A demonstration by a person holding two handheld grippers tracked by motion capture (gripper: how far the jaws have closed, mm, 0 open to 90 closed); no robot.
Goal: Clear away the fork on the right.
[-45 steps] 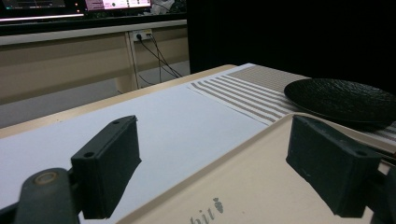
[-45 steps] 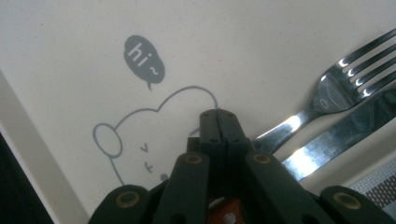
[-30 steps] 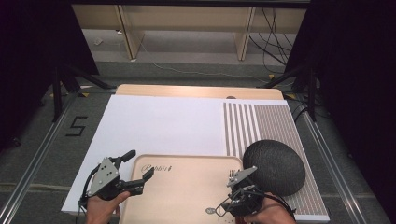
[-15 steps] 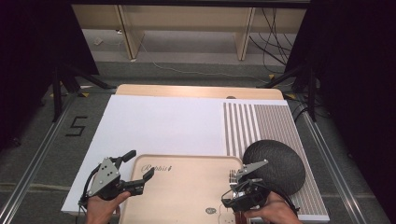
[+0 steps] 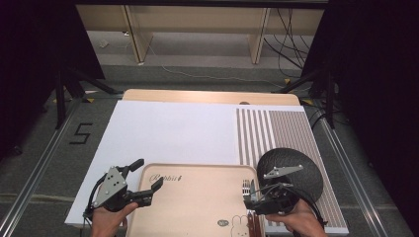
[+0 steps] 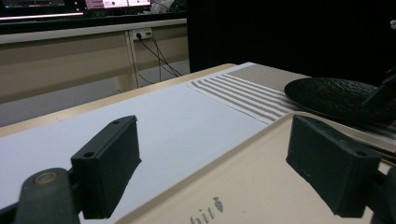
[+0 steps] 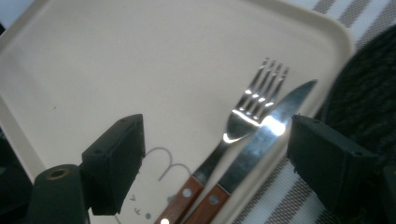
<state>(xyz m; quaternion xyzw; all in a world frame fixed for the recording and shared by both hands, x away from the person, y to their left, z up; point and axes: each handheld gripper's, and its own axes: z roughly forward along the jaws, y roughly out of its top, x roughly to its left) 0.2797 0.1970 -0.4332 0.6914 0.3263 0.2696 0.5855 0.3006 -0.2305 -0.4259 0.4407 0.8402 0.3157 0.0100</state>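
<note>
**Right gripper hangs open over fork and knife at the tray's right edge**

The right gripper [image 5: 253,193] sits low at the near right corner of the beige tray [image 5: 197,197], its jaws having just been opening and now spread wide, with nothing pinched. In the right gripper view the fork [image 7: 243,116] and the knife [image 7: 261,140] lie side by side between and beyond the two pads, touching neither. Their wooden handles point back toward the gripper, while the tines and blade tip run away from it toward the tray's far rim. So the long axis of both runs nearly in line with the gripper's own reach, and the knife lies right on the tray's lip, next to the black plate [image 5: 291,168] on the striped mat [image 5: 276,128].

The left gripper [image 5: 142,177] hovers at the tray's left edge, jaws apart and empty, well away from the cutlery. The right hand is plainly the nearer one. Any pick looks likely to need the jaws to straddle a handle crosswise, and the two handles lie so close that taking just one could be fiddly.
</note>
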